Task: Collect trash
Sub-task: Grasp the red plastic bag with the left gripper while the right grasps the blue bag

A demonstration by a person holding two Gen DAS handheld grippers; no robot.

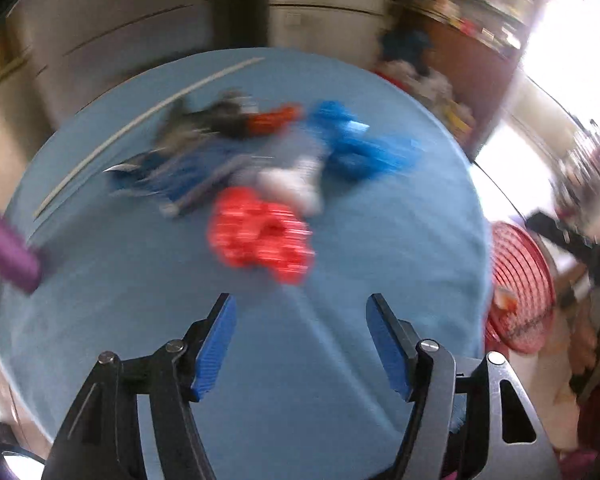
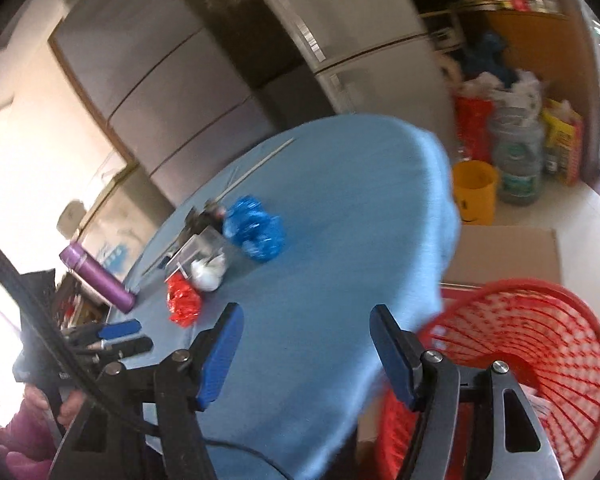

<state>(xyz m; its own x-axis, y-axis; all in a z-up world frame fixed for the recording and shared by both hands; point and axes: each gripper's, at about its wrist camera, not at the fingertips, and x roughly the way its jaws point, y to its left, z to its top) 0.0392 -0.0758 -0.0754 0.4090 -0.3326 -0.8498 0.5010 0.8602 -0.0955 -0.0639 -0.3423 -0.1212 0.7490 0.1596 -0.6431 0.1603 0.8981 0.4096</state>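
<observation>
A pile of trash lies on the round table with the blue cloth [image 1: 140, 280]: a crumpled red wrapper [image 1: 260, 240], a white wad [image 1: 288, 186], a crumpled blue bag [image 1: 360, 144], and dark and orange scraps [image 1: 236, 118]. My left gripper [image 1: 300, 344] is open and empty, short of the red wrapper. My right gripper [image 2: 306, 354] is open and empty over the table's near edge. In the right wrist view the red wrapper [image 2: 184, 300], white wad [image 2: 208, 272] and blue bag [image 2: 254, 226] show too. A red mesh basket [image 2: 520, 356] stands beside the table, also in the left wrist view [image 1: 520, 284].
A purple flask [image 2: 96, 276] lies at the table's left edge, also in the left wrist view [image 1: 4, 248]. A white stick [image 1: 140, 128] lies at the back. Fridges [image 2: 188, 92] stand behind. A yellow bucket [image 2: 474, 192], a water jug [image 2: 518, 160] and bags sit on the floor.
</observation>
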